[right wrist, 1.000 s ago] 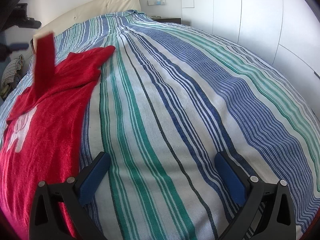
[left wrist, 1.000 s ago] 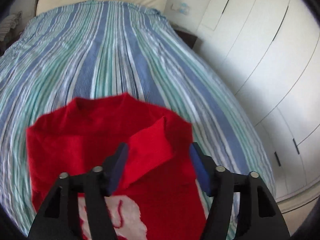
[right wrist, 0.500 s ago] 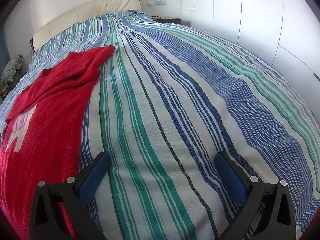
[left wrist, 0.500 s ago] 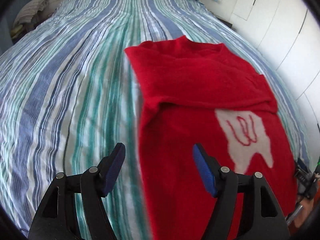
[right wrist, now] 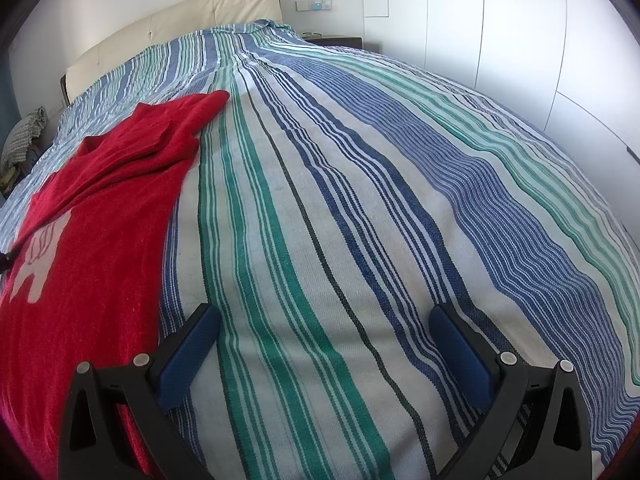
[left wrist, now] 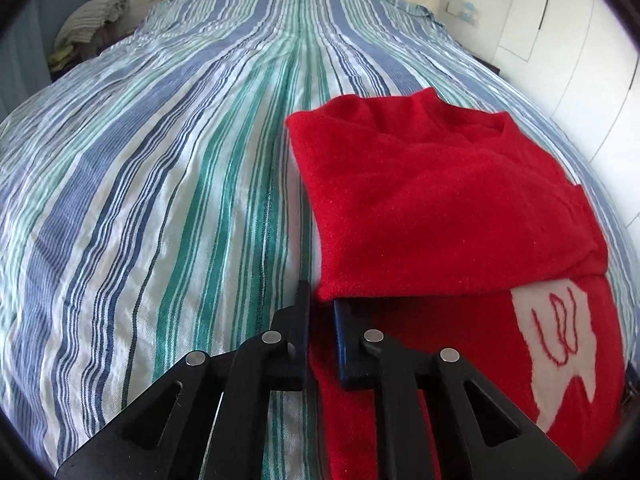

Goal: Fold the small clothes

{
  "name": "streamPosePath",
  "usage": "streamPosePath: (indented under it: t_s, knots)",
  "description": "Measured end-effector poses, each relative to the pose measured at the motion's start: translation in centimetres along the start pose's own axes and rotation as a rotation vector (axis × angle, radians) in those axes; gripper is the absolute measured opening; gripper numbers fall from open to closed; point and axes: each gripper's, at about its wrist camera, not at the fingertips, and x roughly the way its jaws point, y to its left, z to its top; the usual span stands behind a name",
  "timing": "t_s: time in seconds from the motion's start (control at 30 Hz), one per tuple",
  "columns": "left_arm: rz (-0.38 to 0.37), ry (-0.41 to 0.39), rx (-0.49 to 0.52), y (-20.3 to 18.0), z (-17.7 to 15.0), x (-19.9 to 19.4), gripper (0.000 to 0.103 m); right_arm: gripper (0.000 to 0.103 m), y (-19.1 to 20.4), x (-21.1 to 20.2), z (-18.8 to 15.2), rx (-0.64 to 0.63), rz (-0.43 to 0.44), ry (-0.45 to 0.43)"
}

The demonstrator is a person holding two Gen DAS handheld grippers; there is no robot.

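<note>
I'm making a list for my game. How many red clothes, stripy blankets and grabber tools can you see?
Red sweater: 1
Striped bedspread: 1
Grabber tools: 2, the left gripper shut on the sweater's edge, the right gripper open over the bedspread
Total: 4

Red sweater (left wrist: 448, 208) with white motif (left wrist: 560, 344); blue, green and white striped bedspread (right wrist: 360, 208); cream headboard (right wrist: 168, 36).

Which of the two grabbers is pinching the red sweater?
The left gripper: its jaws are shut on the red sweater edge. The right gripper hangs wide open over the striped bedspread, touching nothing.
</note>
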Motion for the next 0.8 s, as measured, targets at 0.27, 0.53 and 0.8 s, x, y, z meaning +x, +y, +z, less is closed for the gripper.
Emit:
streamPosePath:
  t_s: [0.27,0.53,0.8]
  knots:
    - [-0.038,0.027,-0.051,1.8,-1.4,-2.4,0.058,0.103,0.0,0.0,0.0,0.0,0.001,0.0]
    - [-0.059,-0.001,-0.173,2.4,-10.9,-11.2,0.088,0.103,0.0,0.0,0.0,0.0,0.0,0.0]
    - [-0.082,-0.008,-0.227,1.3,-13.1,-14.1,0.089,0.103,0.1,0.0,0.0,0.0,0.002,0.0]
